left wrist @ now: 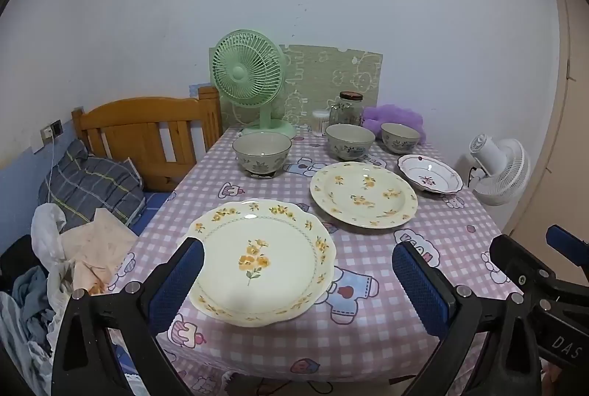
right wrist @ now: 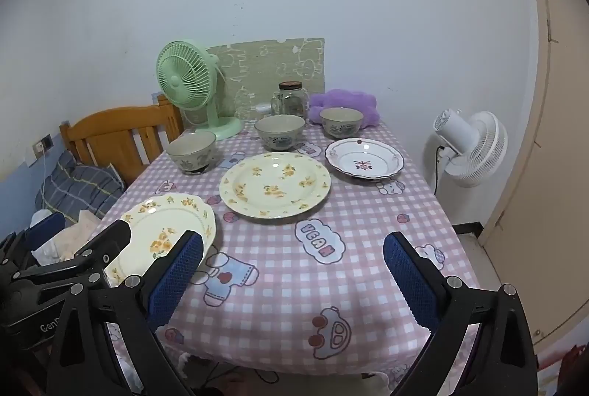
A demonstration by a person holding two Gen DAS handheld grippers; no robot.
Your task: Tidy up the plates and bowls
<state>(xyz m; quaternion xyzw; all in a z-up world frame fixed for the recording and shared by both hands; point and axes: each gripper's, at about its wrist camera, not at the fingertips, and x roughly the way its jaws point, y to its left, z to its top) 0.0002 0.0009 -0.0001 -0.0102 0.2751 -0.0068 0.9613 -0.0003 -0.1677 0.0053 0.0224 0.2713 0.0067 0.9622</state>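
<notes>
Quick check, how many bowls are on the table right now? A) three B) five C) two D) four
A: three patterned bowls stand in a row at the far side of the table: the left bowl, the middle bowl and the right bowl, behind the three plates.

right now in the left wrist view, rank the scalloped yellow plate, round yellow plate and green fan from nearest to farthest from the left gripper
1. Scalloped yellow plate: nearest, just ahead of the left gripper, toward its left side.
2. Round yellow plate: mid-table, further right.
3. Green fan: farthest, at the table's back by the wall.
</notes>
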